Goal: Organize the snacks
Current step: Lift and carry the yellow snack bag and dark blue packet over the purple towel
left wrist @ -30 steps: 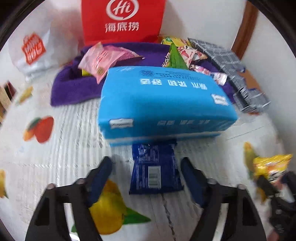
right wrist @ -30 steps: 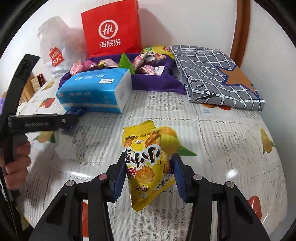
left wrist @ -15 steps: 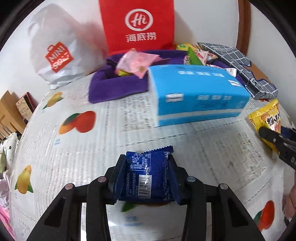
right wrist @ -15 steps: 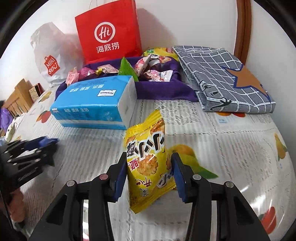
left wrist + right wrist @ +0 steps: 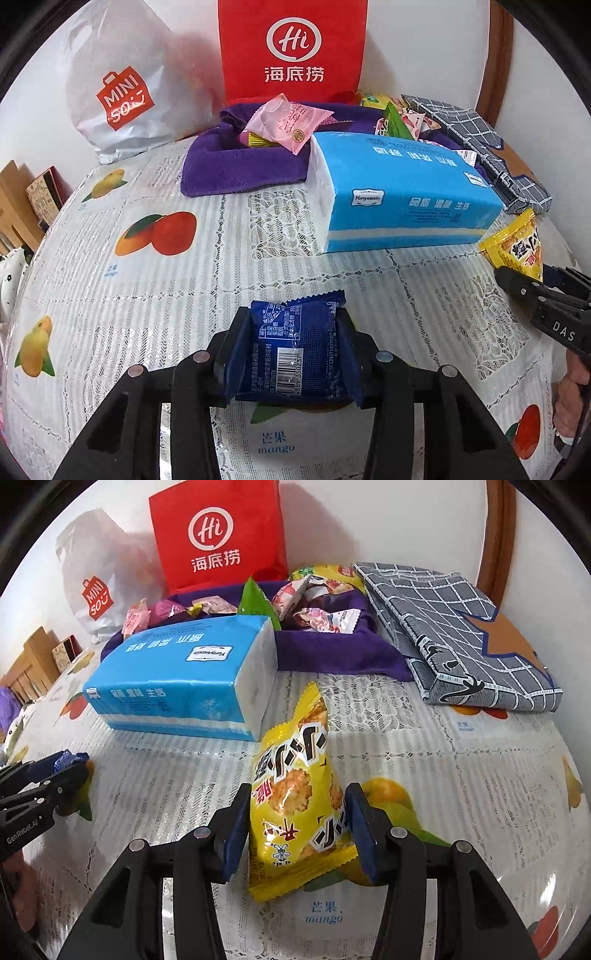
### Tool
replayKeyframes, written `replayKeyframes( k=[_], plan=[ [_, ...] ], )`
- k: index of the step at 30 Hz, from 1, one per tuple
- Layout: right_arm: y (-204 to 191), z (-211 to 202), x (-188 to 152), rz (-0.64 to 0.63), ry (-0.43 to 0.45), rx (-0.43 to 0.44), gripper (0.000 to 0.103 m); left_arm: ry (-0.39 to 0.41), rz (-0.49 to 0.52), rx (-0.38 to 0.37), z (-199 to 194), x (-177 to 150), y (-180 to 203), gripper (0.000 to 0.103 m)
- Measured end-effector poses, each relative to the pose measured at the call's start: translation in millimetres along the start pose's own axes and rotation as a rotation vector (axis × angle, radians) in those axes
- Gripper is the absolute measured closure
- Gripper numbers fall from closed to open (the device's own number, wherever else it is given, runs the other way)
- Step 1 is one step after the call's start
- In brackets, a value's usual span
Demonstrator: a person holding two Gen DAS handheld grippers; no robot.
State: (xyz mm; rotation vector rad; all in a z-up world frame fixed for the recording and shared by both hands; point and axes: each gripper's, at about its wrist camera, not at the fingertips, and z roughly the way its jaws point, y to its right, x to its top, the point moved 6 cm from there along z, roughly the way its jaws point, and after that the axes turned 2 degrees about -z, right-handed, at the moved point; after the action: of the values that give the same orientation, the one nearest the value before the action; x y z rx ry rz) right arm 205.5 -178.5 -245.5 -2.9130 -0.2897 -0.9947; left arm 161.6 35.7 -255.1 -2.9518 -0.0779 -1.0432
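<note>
Fruit-print lace tablecloth [image 5: 155, 280], purple cloth tray [image 5: 236, 166] at back w/ snacks. L gripper [image 5: 291, 354] clamped on dark-blue foil packet [image 5: 295, 350]; R gripper [image 5: 299, 827] jaws opening, pads beside yellow cracker bag [image 5: 295, 805]. Step: carry; next, both to tray, past blue tissue pack [image 5: 402, 195].

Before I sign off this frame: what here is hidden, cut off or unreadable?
- Left wrist view: front face of the blue packet faces away; only its barcode back shows.
- Left wrist view: yellow snack bag partly covered by the right gripper.
- Right wrist view: snacks behind the tissue pack on the purple cloth are screened.
</note>
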Motion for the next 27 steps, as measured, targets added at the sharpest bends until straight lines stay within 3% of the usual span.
replayKeyframes(
  k=[14,22,27],
  plan=[
    [-1.9,-0.9,-1.3,-0.010,-0.001,-0.012,0.052,0.000,-0.008,-0.014,0.6,-0.1,-0.7,0.060],
    [-0.3,-8.8,-3.6,0.011,0.001,0.018,0.059,-0.028,-0.033,-0.068,-8.4,2.3,-1.9,0.061],
    [-3.0,-31.8,4.8,0.003,0.040,0.014,0.059,0.005,-0.024,-0.093,-26.9,15.5,2.9,0.061]
  ],
)
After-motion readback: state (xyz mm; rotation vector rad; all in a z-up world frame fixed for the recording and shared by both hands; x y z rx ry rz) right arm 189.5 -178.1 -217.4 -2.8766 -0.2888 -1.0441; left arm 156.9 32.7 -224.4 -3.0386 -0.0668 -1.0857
